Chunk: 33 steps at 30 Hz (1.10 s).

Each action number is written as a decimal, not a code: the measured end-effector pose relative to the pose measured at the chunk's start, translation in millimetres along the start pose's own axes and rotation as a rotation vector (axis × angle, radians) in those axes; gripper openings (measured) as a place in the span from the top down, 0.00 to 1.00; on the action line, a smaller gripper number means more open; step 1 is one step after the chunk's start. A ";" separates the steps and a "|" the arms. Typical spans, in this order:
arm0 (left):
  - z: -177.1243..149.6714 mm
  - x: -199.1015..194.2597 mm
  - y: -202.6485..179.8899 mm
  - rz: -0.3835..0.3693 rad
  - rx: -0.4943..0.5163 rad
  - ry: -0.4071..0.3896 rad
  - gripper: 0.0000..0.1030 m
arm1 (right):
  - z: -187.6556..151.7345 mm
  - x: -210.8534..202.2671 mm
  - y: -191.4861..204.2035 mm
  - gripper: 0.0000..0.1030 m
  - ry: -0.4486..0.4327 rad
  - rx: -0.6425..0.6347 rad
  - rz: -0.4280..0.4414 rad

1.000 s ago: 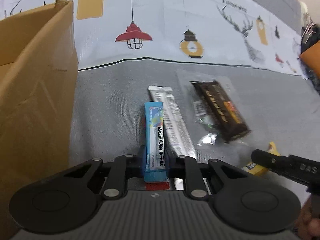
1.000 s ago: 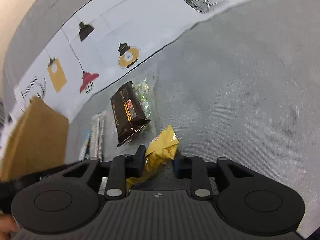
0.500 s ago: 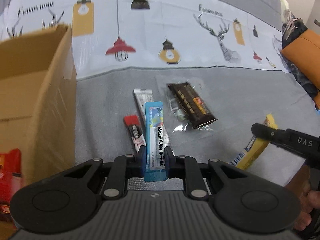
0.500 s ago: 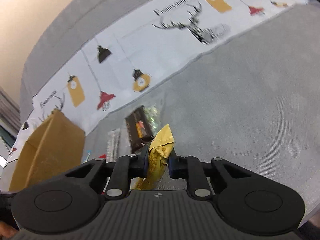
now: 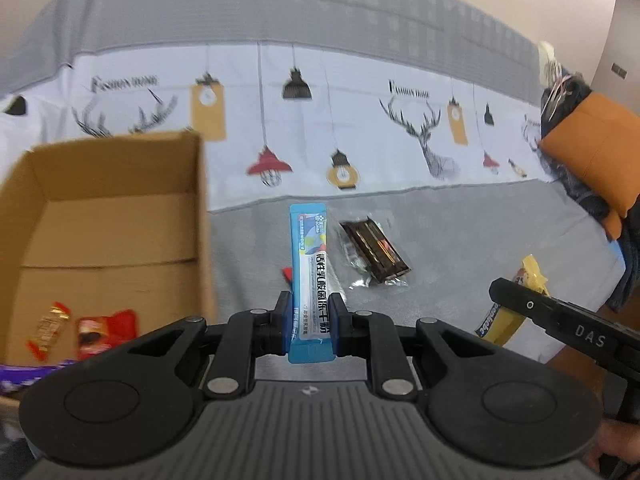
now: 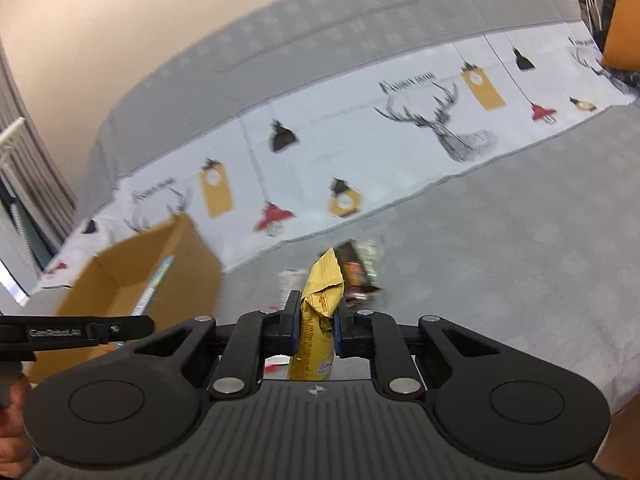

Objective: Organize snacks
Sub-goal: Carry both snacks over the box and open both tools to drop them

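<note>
My left gripper (image 5: 311, 318) is shut on a long blue snack stick (image 5: 310, 264) and holds it up above the grey cloth. My right gripper (image 6: 316, 326) is shut on a yellow snack packet (image 6: 320, 300), also lifted; the packet also shows in the left wrist view (image 5: 516, 304). An open cardboard box (image 5: 108, 220) stands at the left, with red wrapped snacks (image 5: 106, 326) and a purple pack on its floor. A dark brown bar in clear wrap (image 5: 374, 250) lies on the cloth. A small red packet (image 5: 286, 273) peeks out behind the blue stick.
The printed white cloth with lamps and deer (image 5: 360, 140) runs along the back. An orange cushion and dark bags (image 5: 592, 160) sit at the far right. The box (image 6: 140, 276) is left of my right gripper.
Both grippers have risen with their snacks. The left view now looks down into the box; the right gripper has swung toward the box.
</note>
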<state>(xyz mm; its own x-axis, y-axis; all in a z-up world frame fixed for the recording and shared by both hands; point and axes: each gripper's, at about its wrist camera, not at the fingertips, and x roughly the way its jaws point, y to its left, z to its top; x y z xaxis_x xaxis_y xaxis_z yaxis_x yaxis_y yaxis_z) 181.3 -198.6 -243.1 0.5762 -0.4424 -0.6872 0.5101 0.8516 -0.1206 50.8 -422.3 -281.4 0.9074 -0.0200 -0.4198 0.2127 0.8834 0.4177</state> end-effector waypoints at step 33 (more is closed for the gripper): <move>-11.8 -114.5 198.6 0.056 -0.212 -0.201 0.81 | 17.3 16.5 292.6 0.85 0.004 -0.355 0.318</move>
<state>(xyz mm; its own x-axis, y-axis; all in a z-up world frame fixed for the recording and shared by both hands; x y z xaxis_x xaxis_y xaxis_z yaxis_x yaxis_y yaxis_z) 209.0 24.5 -196.8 0.7253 -0.4218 -0.5440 0.3412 0.9067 -0.2481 134.3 -172.2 -152.1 0.9057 0.2787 -0.3194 -0.2131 0.9507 0.2254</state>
